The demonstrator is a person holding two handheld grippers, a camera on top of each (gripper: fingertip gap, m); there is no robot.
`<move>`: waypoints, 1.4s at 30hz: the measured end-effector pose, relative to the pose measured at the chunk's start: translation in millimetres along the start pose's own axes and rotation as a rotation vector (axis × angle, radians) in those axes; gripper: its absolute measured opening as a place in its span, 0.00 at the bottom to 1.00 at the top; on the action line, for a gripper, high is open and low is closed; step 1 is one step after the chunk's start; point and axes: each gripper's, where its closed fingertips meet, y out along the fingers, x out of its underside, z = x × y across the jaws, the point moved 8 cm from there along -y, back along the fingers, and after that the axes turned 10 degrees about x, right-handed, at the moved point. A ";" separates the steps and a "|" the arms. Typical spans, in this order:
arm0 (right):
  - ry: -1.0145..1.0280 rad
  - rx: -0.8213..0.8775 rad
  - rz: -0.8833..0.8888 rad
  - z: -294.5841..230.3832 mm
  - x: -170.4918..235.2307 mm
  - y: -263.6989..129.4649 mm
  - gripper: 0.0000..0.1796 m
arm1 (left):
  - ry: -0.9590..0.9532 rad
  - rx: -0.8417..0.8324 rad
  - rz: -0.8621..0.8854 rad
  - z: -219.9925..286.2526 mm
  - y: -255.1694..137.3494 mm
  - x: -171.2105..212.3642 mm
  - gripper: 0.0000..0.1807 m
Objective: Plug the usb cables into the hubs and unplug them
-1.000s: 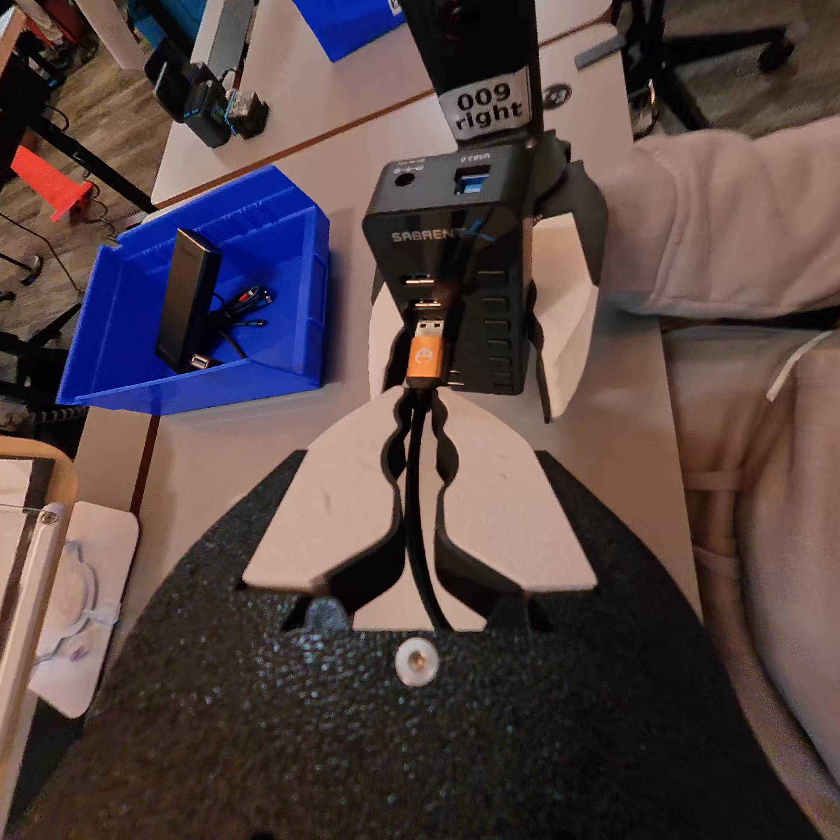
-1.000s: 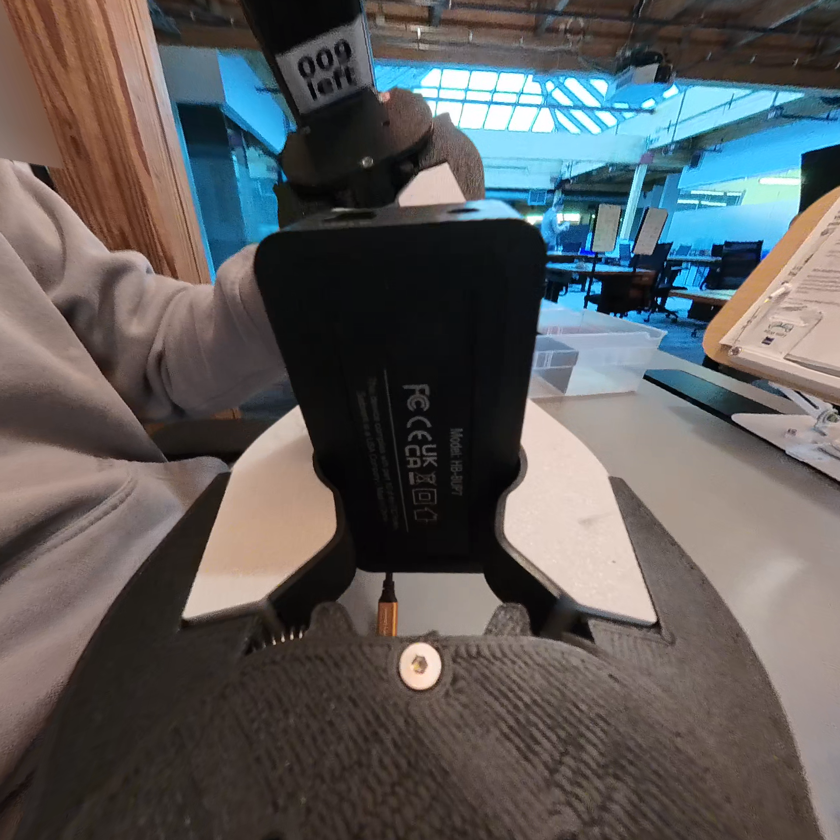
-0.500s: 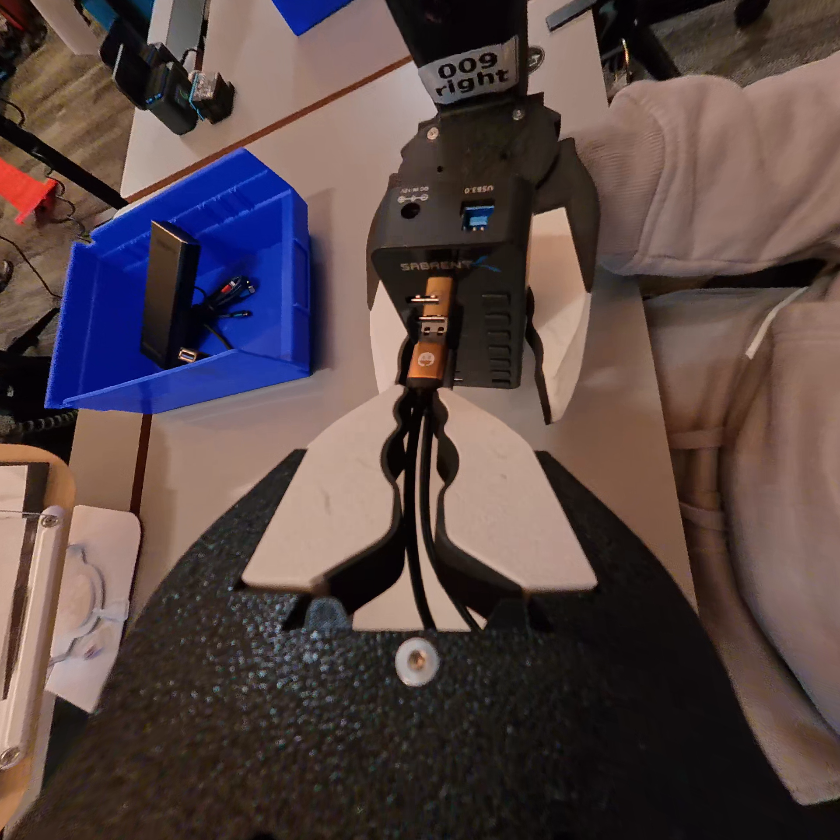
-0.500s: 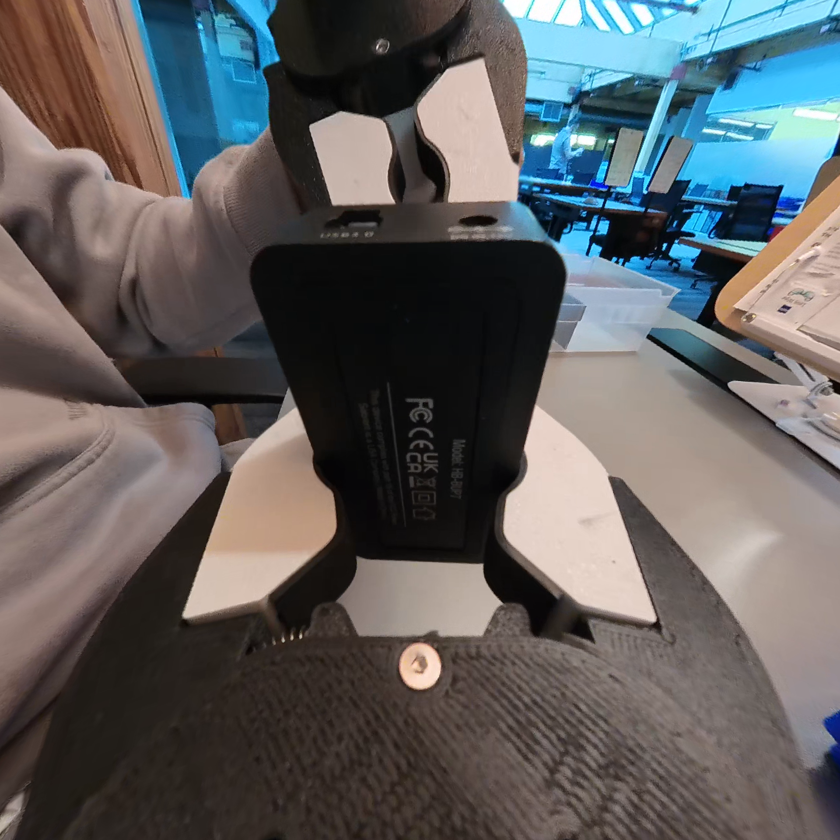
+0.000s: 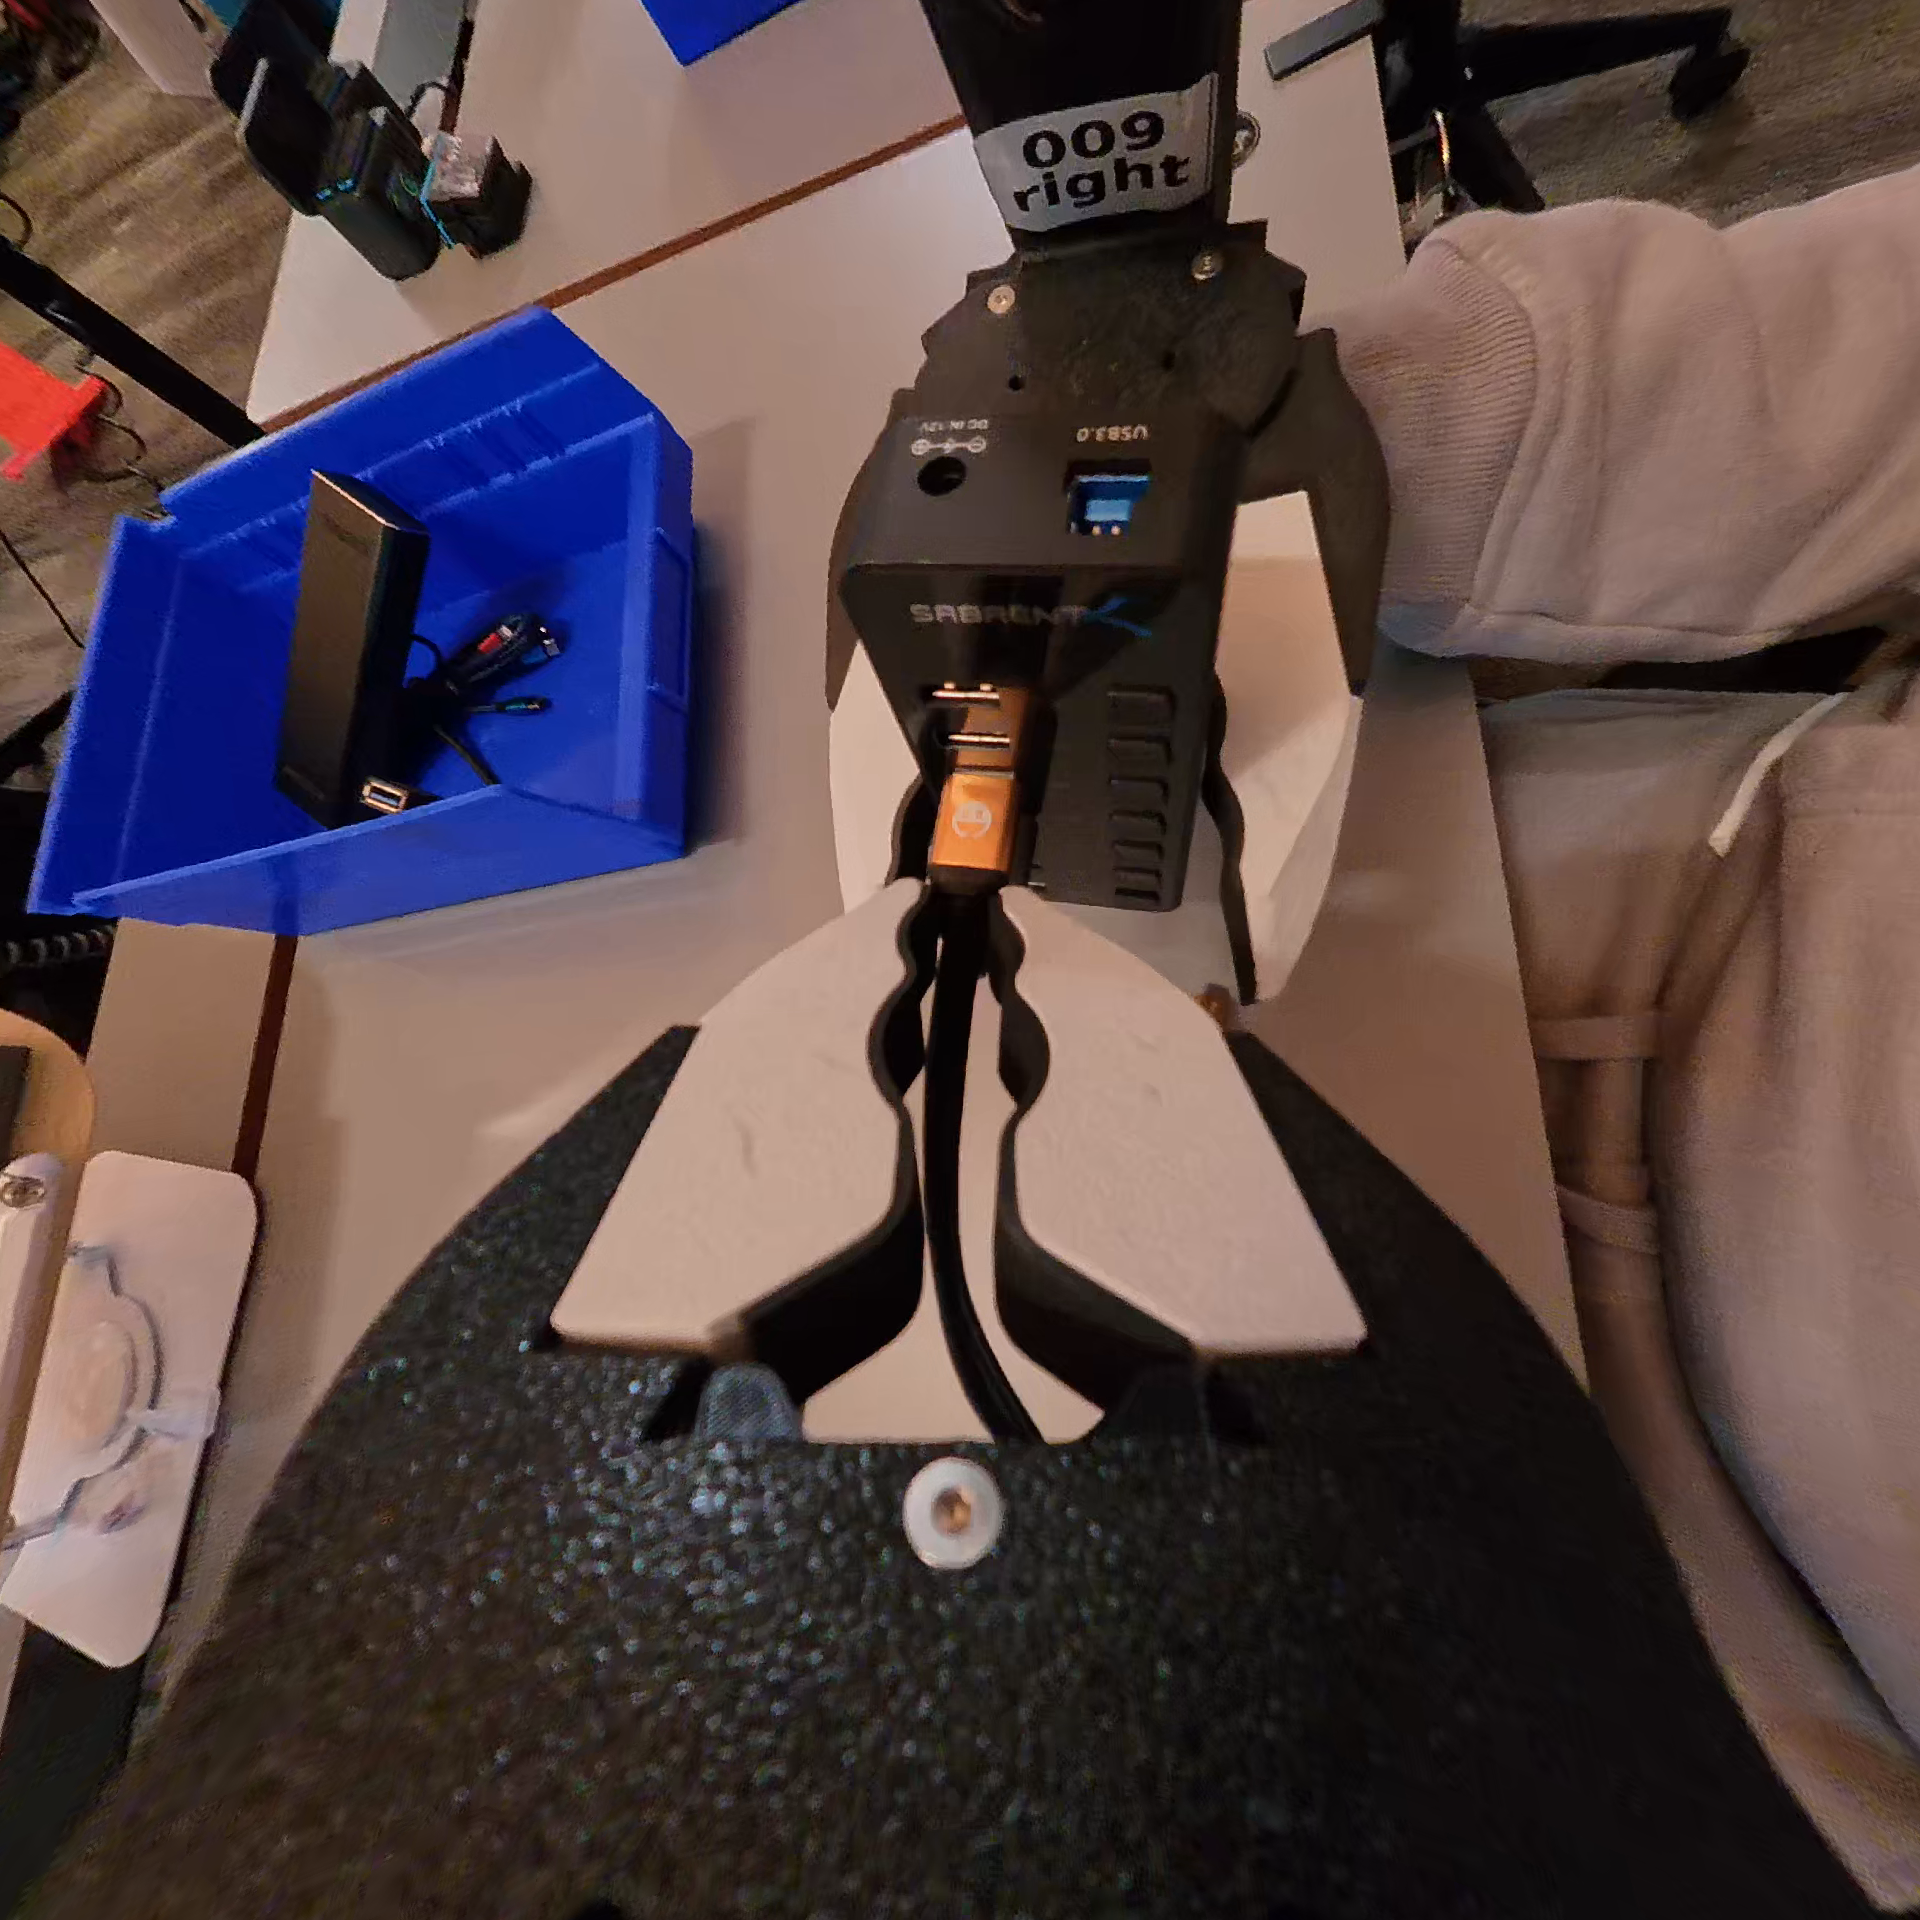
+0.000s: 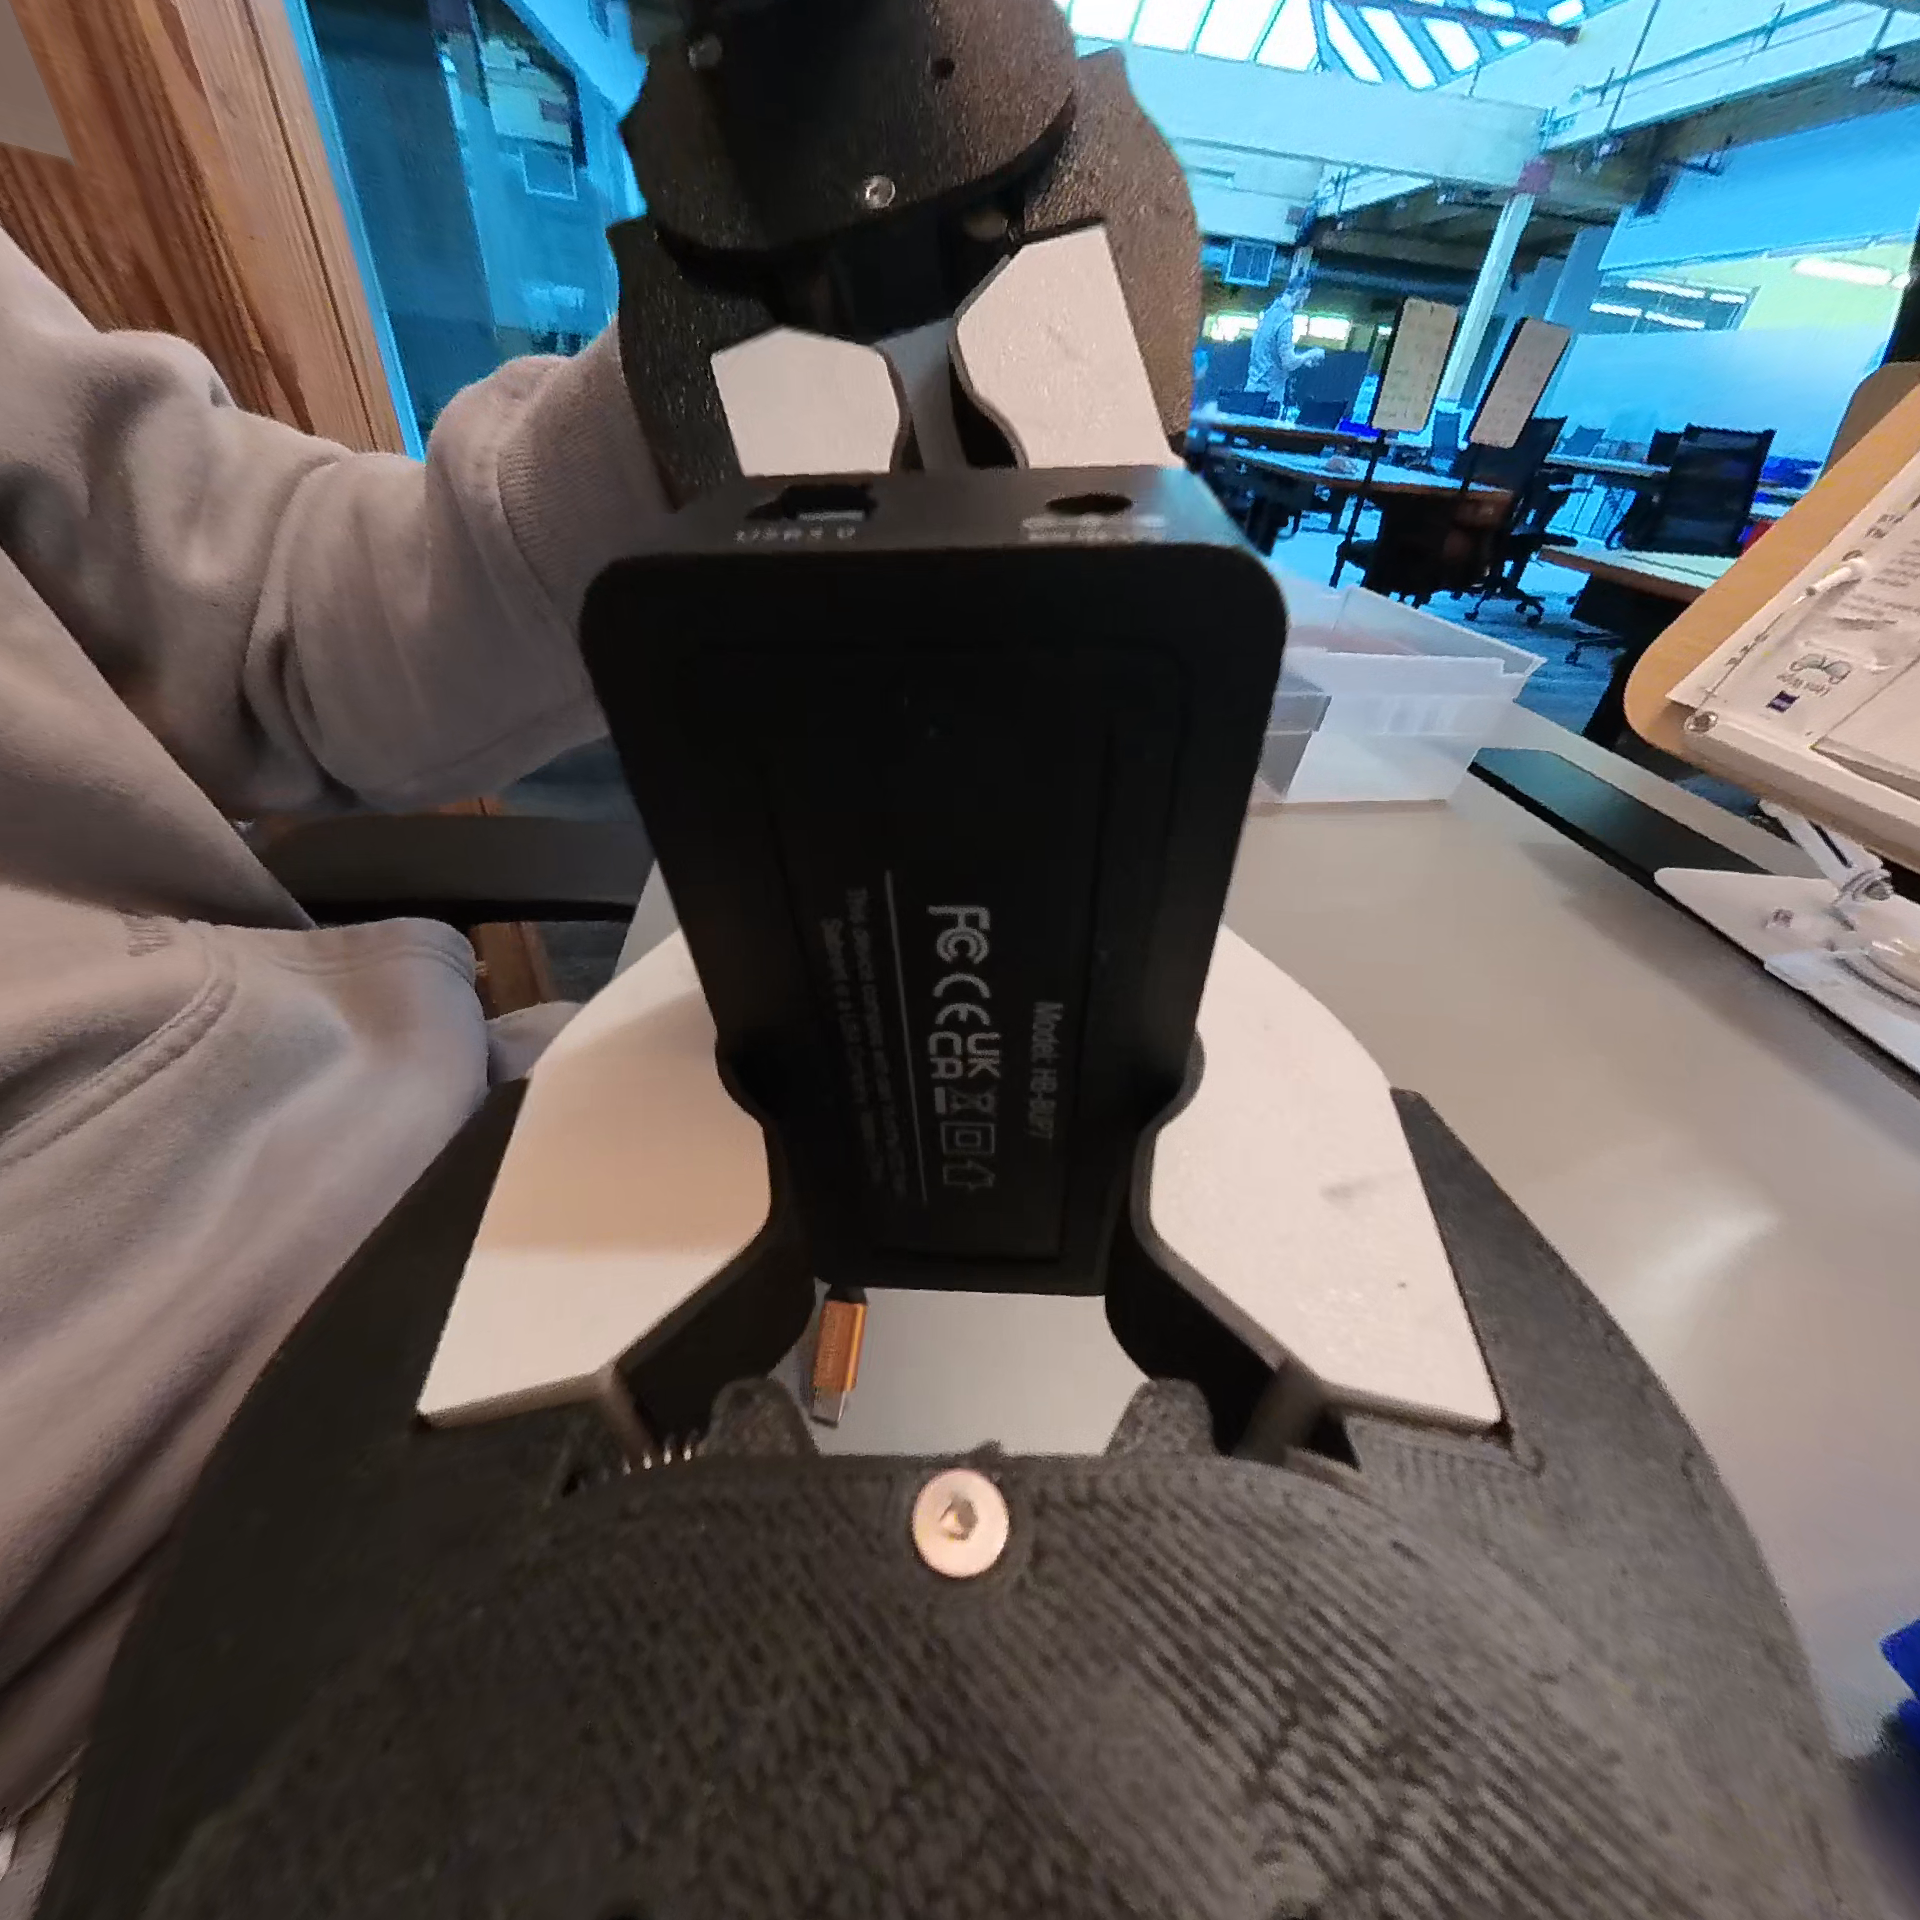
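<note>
While your left hand-held gripper (image 5: 951,914) at lower centre of the left wrist view pinches the black cable (image 5: 954,1122) w/ fingers nearly closed, the orange USB plug (image 5: 971,821) juts just past the tips. Its metal end touches the hub (image 5: 1029,665) at a port in the left column; whether it's seated or only at the mouth, can't tell. Judging by that, you're mid-insertion or mid-pull on this cable; the other ports look empty, so most of the plug/unplug work seems left.

Just beyond, centre frame, your right hand-held gripper (image 6: 961,1174) is clamped on the hub's lower sides, holding it upright above the desk (image 5: 810,291). Right wrist view shows the hub's back face; a 2nd orange connector (image 6: 840,1361) peeks out under its bottom edge.

Farther off, left of frame, a blue bin (image 5: 416,873) holds another hub (image 5: 348,644) w/ loose cables.
</note>
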 end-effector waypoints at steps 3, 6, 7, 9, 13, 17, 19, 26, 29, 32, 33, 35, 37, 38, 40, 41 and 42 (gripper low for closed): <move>0.033 0.011 0.082 4.3 -8.0 -5.8 0.41 | 0.001 -0.072 0.095 0.3 -5.0 -3.4 0.09; 0.029 0.105 0.113 13.3 -20.6 -26.7 0.41 | -0.057 -0.298 0.321 -4.1 -43.5 -2.4 0.21; 0.036 0.148 0.128 17.7 -25.6 -36.8 0.40 | -0.078 -0.373 0.409 -4.0 -61.0 2.4 0.22; 0.060 0.234 0.173 26.5 -37.2 -58.1 0.41 | -0.130 -0.472 0.562 0.9 -92.3 17.3 0.23; 0.081 0.393 0.240 48.8 -68.4 -92.9 0.41 | -0.207 -0.497 0.564 15.8 -109.3 59.5 0.24; 0.032 0.604 0.196 93.8 -117.0 -115.8 0.40 | -0.227 -0.440 0.401 27.7 -88.3 93.0 0.27; -0.002 0.709 0.104 122.6 -137.9 -122.4 0.40 | -0.230 -0.407 0.360 32.0 -76.7 102.9 0.28; -0.064 0.953 -0.235 217.5 -152.1 -115.5 0.40 | -0.267 -0.360 0.348 36.2 -49.9 116.9 0.29; -0.020 0.936 -0.331 242.9 -136.8 -98.7 0.40 | -0.286 -0.335 0.364 35.6 -43.6 118.5 0.29; 0.008 0.910 -0.487 266.3 -116.3 -80.5 0.40 | -0.303 -0.311 0.362 35.1 -38.4 120.7 0.28; 0.004 0.896 -0.549 273.0 -109.1 -74.5 0.41 | -0.309 -0.299 0.355 35.3 -36.4 121.7 0.28; 0.037 0.851 -0.680 284.0 -93.8 -61.9 0.40 | -0.313 -0.281 0.339 36.3 -32.3 123.8 0.29; 0.064 0.816 -0.830 293.0 -77.3 -50.0 0.40 | -0.313 -0.268 0.323 37.1 -28.1 126.0 0.28; 0.085 0.789 -0.911 296.2 -67.9 -44.3 0.40 | -0.315 -0.257 0.316 37.4 -25.7 127.1 0.28; 0.098 0.751 -1.048 300.9 -49.6 -32.7 0.39 | -0.321 -0.244 0.309 37.2 -21.0 128.6 0.28; 0.087 0.738 -1.100 303.1 -40.8 -27.5 0.40 | -0.323 -0.240 0.307 36.7 -18.6 129.1 0.28; 0.080 0.737 -1.127 305.8 -32.7 -22.8 0.39 | -0.326 -0.234 0.306 36.1 -16.3 129.6 0.28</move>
